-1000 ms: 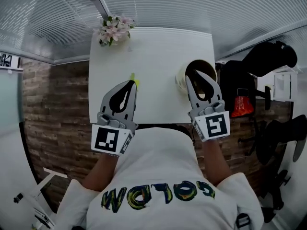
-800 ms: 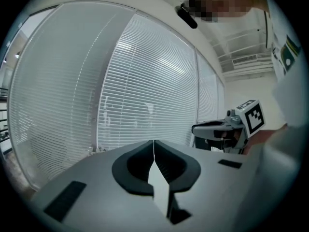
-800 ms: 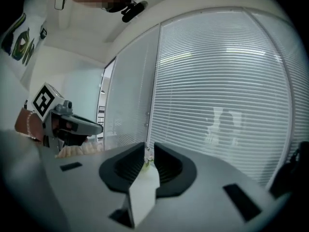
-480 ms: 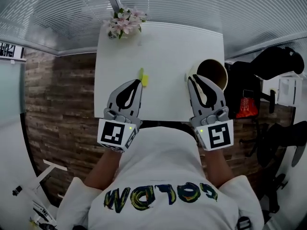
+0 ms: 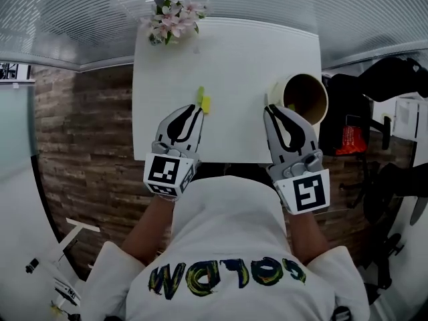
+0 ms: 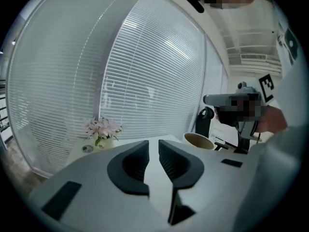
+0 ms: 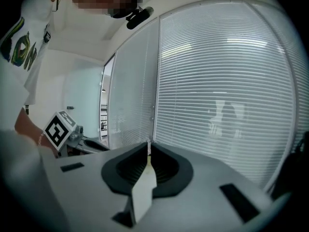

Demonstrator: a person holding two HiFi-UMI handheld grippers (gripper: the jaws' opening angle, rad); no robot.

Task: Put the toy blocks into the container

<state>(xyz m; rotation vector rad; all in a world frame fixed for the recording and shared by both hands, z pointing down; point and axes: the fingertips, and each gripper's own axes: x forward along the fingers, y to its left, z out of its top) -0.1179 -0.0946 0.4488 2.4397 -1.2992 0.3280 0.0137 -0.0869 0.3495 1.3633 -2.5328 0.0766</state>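
A small yellow-green toy block [image 5: 202, 101] lies on the white table [image 5: 234, 59], just past the tips of my left gripper [image 5: 194, 111]. That gripper's jaws are opening, and in the left gripper view [image 6: 153, 144] a narrow gap shows with nothing in it; the block is hidden there. The round cream container [image 5: 305, 97] stands at the table's right edge and also shows as the container [image 6: 198, 140]. My right gripper [image 5: 270, 110] points at the container's left rim. Its jaws [image 7: 147, 146] are closing, tips nearly together, and hold nothing.
A pot of pink flowers [image 5: 172, 20] stands at the table's far left corner, also the flowers [image 6: 103, 129]. Window blinds run behind the table. A black chair and a red bag [image 5: 349, 139] are to the right of the container. The floor on the left is brick-patterned.
My right gripper has drawn back from over the container's mouth to its left rim and its jaws have narrowed. The left gripper's jaws have parted a little beside the block.
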